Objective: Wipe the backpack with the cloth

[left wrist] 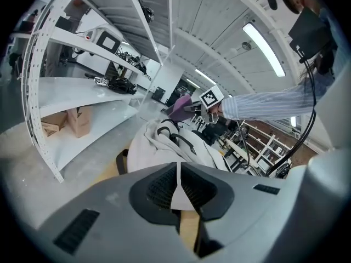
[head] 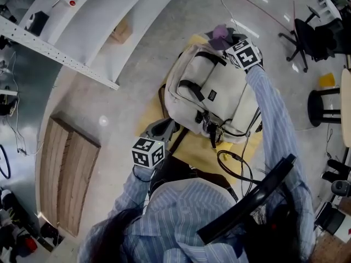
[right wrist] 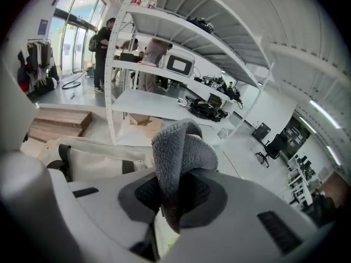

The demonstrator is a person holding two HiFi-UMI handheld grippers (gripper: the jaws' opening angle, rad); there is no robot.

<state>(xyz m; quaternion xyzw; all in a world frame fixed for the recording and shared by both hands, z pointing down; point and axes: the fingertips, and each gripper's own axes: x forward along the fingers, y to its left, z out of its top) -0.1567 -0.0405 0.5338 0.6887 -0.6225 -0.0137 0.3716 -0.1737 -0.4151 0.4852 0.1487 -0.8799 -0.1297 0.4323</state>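
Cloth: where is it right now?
Head view, top centre: the cloth is clamped in the right gripper, at the backpack's far end.

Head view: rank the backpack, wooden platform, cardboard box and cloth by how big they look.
1. backpack.
2. wooden platform, not far behind.
3. cardboard box and cloth: they look about alike, and the cloth is partly hidden, so I leave them unranked.
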